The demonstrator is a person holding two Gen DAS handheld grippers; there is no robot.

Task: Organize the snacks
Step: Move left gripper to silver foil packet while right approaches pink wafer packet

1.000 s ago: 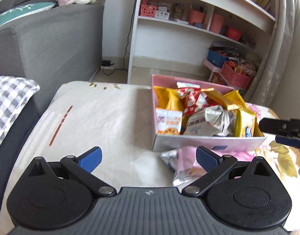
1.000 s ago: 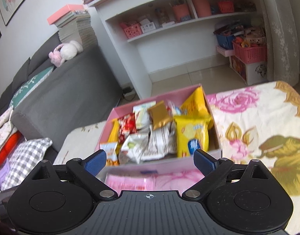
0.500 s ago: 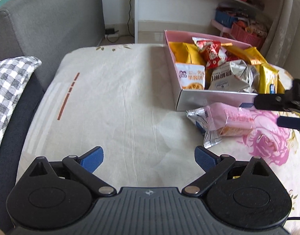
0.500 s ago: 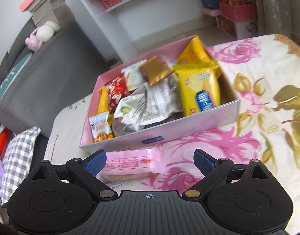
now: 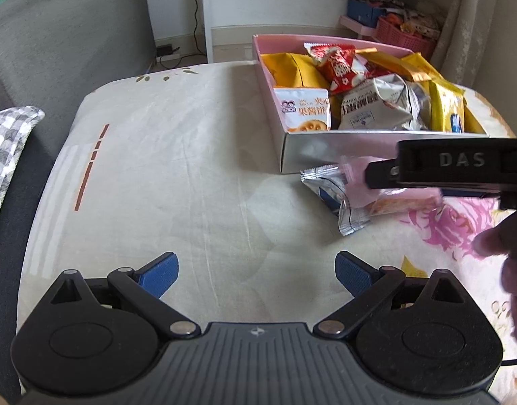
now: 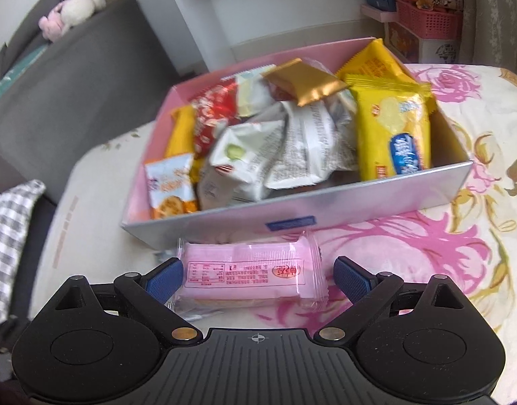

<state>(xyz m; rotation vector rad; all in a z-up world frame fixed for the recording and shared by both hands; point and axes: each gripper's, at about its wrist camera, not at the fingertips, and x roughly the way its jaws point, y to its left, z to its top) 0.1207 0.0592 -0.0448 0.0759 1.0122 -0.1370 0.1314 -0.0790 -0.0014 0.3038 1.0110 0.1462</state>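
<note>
- Lying flat on the cloth-covered bench (image 6: 427, 253), just in front of the pink box (image 6: 326, 212), a glossy pink snack packet (image 6: 248, 270) is sitting between the spread blue pads of the right hand-held gripper (image 6: 258, 275), which is open and gripping nothing.
- Poking out beneath it, a crinkled silver foil packet (image 5: 329, 185) is showing clearly only in the left wrist view.
- Filling the rectangular cardboard box are yellow, red, gold and silvery wrappers.
- Hovering over bare beige cloth, the left hand-held gripper (image 5: 256, 270) is also standing open and empty.
- Showing only in the left view, a hand (image 5: 508, 249) is holding the right tool.
</note>
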